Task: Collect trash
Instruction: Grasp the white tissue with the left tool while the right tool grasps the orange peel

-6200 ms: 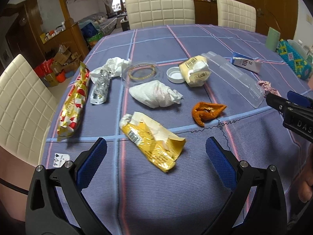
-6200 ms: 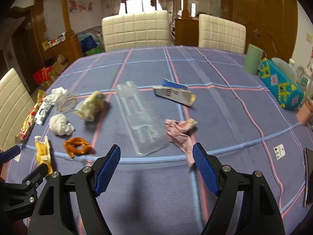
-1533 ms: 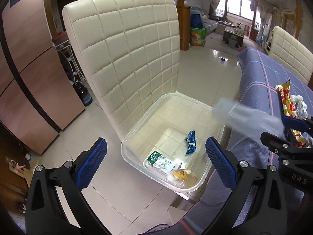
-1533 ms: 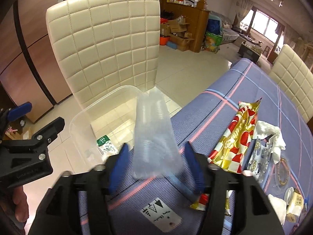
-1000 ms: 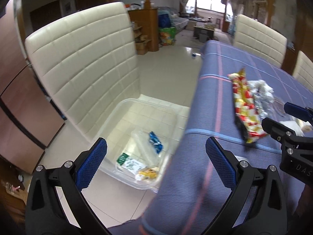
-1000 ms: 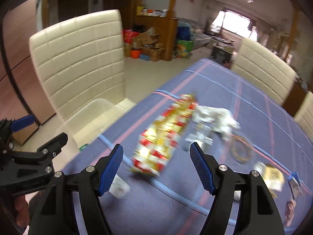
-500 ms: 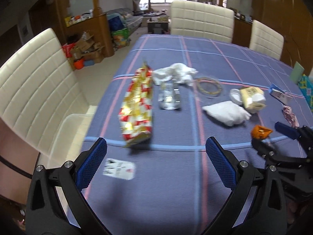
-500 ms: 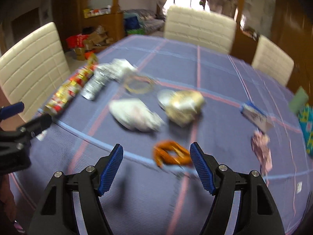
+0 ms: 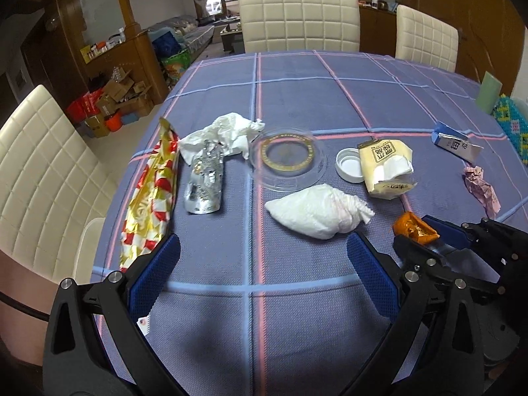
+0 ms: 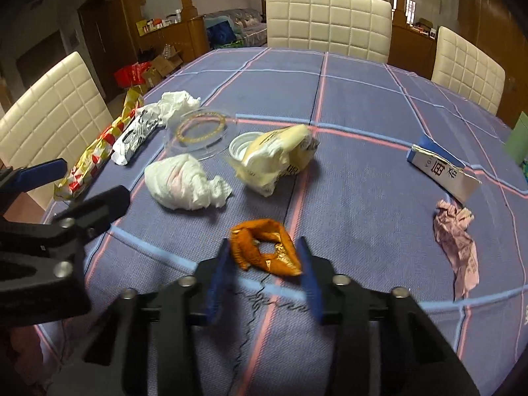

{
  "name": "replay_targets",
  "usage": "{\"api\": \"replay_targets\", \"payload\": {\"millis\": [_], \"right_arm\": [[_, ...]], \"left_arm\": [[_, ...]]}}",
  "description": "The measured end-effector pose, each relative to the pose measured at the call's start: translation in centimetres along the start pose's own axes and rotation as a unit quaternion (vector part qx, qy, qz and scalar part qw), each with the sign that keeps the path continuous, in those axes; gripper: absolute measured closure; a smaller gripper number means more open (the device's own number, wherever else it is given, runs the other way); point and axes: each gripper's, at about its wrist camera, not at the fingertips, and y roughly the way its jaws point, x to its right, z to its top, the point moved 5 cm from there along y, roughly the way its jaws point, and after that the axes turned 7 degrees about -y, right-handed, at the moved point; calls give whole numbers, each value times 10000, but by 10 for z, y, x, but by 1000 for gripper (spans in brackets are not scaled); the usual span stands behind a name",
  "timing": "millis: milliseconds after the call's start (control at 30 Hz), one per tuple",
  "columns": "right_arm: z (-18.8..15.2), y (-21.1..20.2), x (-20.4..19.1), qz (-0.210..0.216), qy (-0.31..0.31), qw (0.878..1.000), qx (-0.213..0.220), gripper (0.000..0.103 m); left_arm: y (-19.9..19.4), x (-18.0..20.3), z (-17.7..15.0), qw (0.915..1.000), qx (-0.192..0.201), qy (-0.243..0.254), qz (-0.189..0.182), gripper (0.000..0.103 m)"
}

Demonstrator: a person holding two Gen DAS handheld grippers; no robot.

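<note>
My right gripper (image 10: 265, 265) is closed around an orange peel (image 10: 264, 247) on the purple checked tablecloth (image 10: 363, 181); both pads touch its sides. The peel also shows in the left wrist view (image 9: 414, 227) between the right gripper's tips. My left gripper (image 9: 260, 270) is open and empty above the cloth, just short of a white crumpled tissue (image 9: 316, 213). A red and gold wrapper (image 9: 150, 194), a silver foil pouch (image 9: 204, 178), a clear lid (image 9: 287, 158) and a yellow carton (image 9: 386, 165) lie beyond.
A white cap (image 9: 349, 165), a blue and white carton (image 10: 442, 168) and a pink crumpled paper (image 10: 457, 241) lie to the right. Cream chairs (image 9: 297, 23) stand around the table. A small white tag (image 9: 143, 323) lies near the table's left edge.
Both grippers have swung from the clear bin by the chair back over the table. The right gripper was open over the peel and has now closed on it.
</note>
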Motion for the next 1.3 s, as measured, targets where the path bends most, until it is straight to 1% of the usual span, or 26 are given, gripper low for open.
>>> {"api": "replay_targets", "payload": {"millis": [67, 133, 200, 300, 433, 467, 500, 533, 567, 600, 633, 667, 800, 933, 1200, 1300], "right_arm": [[3, 0, 8, -218, 27, 9998, 32, 76], [5, 2, 18, -329, 134, 9994, 18, 76], [5, 3, 29, -312, 277, 9991, 5, 76], [4, 2, 39, -329, 397, 9987, 21, 76], [3, 3, 39, -294, 426, 9986, 49, 76], [3, 3, 38, -277, 419, 9987, 56, 76], [3, 3, 38, -268, 408, 9988, 59, 76], [3, 4, 36, -263, 376, 9989, 58, 76], [4, 3, 34, -262, 348, 9990, 56, 76], [4, 3, 32, -261, 332, 9991, 56, 76], [4, 2, 31, -260, 318, 9991, 60, 76], [4, 1, 29, -268, 300, 9992, 65, 76], [6, -7, 22, -299, 232, 9992, 127, 76], [8, -19, 6, -277, 75, 9994, 213, 76], [17, -35, -43, -62, -382, 9987, 342, 76], [22, -36, -61, 55, -535, 9980, 339, 76]], "left_arm": [[6, 7, 3, 10000, -55, 47, -43, 4], [12, 14, 5, 9998, -112, 92, -96, 4], [20, 22, 8, 9996, -202, 128, -151, 4], [31, 31, 11, 9994, -277, 187, -127, 4], [42, 34, 12, 9992, -337, 152, -140, 5], [43, 33, 12, 9990, -377, 137, -193, 12], [44, 33, 11, 9987, -423, 125, -267, 26], [45, 34, 10, 9980, -477, 122, -387, 34], [45, 34, 9, 9975, -514, 122, -472, 55], [44, 34, 8, 9969, -544, 125, -563, 68], [42, 34, 7, 9967, -523, 134, -611, 69], [39, 33, 7, 9966, -486, 137, -653, 73], [22, 30, 6, 9973, -261, 174, -666, 74], [2, 18, 3, 9981, -43, 148, -591, 74], [-32, -28, -10, 9984, 251, -159, -483, 74], [-42, -48, -17, 9981, 405, -290, -370, 74]]}}
